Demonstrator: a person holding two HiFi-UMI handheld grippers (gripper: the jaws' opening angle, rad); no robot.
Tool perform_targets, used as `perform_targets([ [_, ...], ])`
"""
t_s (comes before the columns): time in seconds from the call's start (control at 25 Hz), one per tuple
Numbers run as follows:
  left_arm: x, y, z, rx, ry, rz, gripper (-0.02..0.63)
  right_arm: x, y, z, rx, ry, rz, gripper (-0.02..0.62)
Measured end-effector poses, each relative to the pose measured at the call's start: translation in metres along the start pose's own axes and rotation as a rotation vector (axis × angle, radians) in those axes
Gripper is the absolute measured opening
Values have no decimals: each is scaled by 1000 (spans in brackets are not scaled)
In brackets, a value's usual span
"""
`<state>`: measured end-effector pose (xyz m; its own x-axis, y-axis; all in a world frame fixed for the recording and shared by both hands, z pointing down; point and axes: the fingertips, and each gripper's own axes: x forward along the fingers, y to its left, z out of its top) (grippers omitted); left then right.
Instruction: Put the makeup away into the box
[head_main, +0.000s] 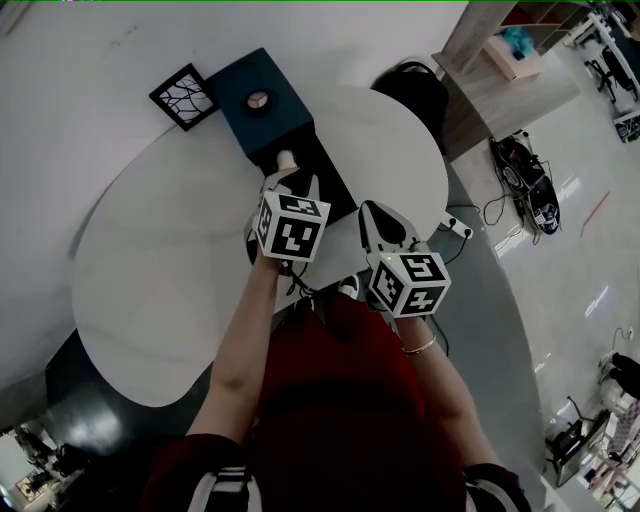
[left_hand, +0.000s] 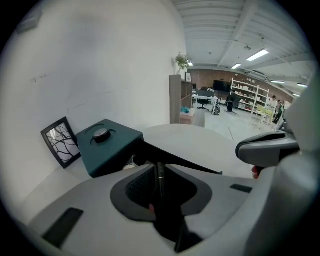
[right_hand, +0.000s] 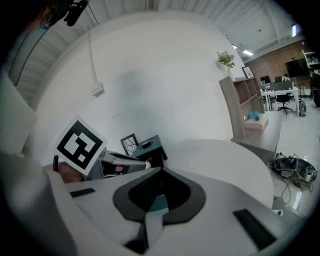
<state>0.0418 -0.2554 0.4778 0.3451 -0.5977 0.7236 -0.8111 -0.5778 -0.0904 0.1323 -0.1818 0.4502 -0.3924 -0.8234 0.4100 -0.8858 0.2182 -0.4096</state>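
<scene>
the left claw is pinched on a slim black makeup pencil with a thin ring band. in the left gripper view the stick sits between the dark pads, and its long axis runs along the line the claw points. that line leads forward and down to the dark teal square box with a round knob on its lid. its dark drawer stands pulled out toward the person on the white rounded table. in the head view the claw hangs over that open drawer, so the pencil's place lies right beneath it and a little ahead. a pale pinkish thing shows at the drawer's inner end, just ahead of the claw; what it is i cannot tell. the right claw sits beside the drawer's near end, farther from the box than the left. its pads stand close with a small teal patch in the gap, and i cannot tell whether they grip anything. the drop looks like the left's job, with the pencil going in lengthwise along the drawer.
</scene>
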Motion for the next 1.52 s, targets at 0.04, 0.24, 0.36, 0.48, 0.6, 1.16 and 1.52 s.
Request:
perform_targets([
  [0.04,-3,0,1,0,-6,-1,78,-1,1,1,-1,-2,0,15],
  [0.24,-20,2,3,-8,-41,-5,54,-4,10,0,-7,-11,2,15],
  [0.36,-30,2,5,-12,-67,-8,44,-7,15,1,-12,-18,4,15],
  [0.48,-41,3,5,-30,-101,-17,34,-10,19,2,-15,-28,2,15],
  [0.6,-53,5,3,-61,-137,-33,28,-14,26,6,-14,-41,6,15],
  [1.16,-106,14,-11,-138,-276,-98,23,-26,75,0,-64,-72,36,15],
  [1.52,-135,14,-18,-170,-370,-93,23,-37,89,1,-112,-99,1,15],
])
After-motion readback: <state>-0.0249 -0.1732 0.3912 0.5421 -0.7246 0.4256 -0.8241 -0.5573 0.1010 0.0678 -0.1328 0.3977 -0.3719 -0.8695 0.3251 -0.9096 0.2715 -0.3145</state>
